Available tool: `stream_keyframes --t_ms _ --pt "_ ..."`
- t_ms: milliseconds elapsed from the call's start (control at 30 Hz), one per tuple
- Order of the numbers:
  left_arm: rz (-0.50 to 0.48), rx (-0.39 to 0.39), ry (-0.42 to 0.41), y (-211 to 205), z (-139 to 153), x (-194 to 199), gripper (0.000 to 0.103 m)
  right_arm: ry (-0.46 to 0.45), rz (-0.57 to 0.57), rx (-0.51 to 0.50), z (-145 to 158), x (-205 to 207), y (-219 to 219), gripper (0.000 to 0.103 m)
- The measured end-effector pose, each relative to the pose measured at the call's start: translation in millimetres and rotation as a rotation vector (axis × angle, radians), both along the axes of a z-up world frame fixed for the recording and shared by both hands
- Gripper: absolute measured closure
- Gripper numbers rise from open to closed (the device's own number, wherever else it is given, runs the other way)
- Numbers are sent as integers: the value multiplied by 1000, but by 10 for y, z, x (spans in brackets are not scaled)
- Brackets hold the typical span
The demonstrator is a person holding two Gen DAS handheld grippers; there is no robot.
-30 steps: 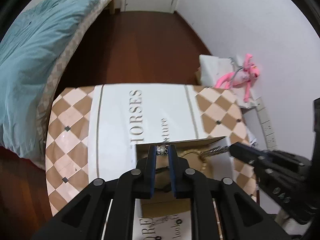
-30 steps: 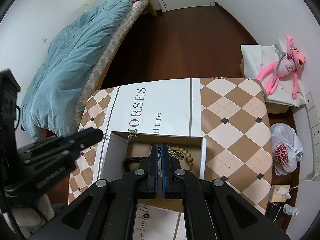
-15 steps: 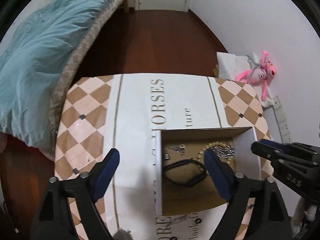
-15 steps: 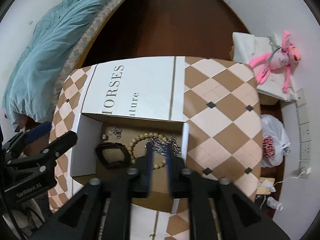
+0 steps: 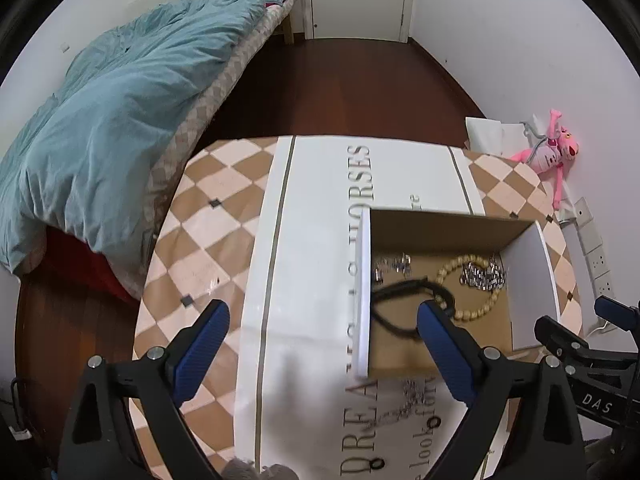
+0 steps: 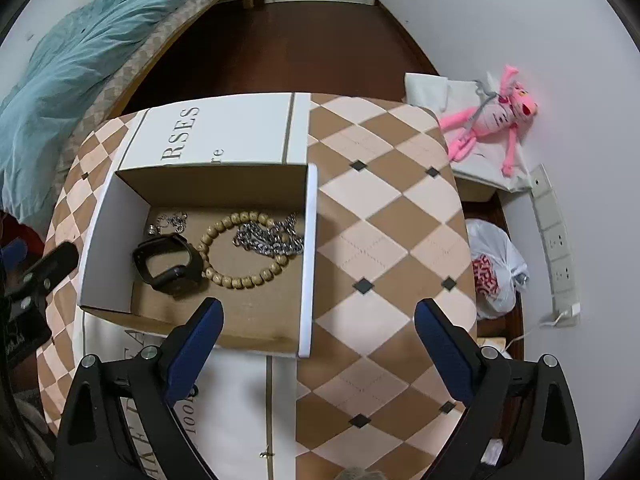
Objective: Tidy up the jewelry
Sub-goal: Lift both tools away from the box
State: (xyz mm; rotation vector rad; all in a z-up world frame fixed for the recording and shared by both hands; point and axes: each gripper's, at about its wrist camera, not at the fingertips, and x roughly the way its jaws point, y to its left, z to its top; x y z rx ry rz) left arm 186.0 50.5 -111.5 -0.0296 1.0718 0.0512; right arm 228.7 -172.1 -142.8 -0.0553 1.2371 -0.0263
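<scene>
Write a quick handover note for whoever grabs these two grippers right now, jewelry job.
Left gripper: open, empty, above the box's left wall.
Right gripper: open, empty, above the box's near right corner.
In the cardboard box: black watch, wooden bead bracelet, silver chain across the beads, small silver piece at the back left.
Left: a thin chain lies on the table in front of the box; put it in.

White walls [image 5: 500,32], dark wood floor [image 5: 340,80]
</scene>
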Motion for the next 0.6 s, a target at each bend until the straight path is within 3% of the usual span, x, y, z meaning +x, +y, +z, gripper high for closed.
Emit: stream_keyframes --t_ms 233,600 --pt "5 -2 -26 -48 91 -191 7 -30 -31 4 40 -187 -1 5" --pt "-16 43 -170 -194 646 -649 7 -200 -61 -22 667 -627 -59 5"
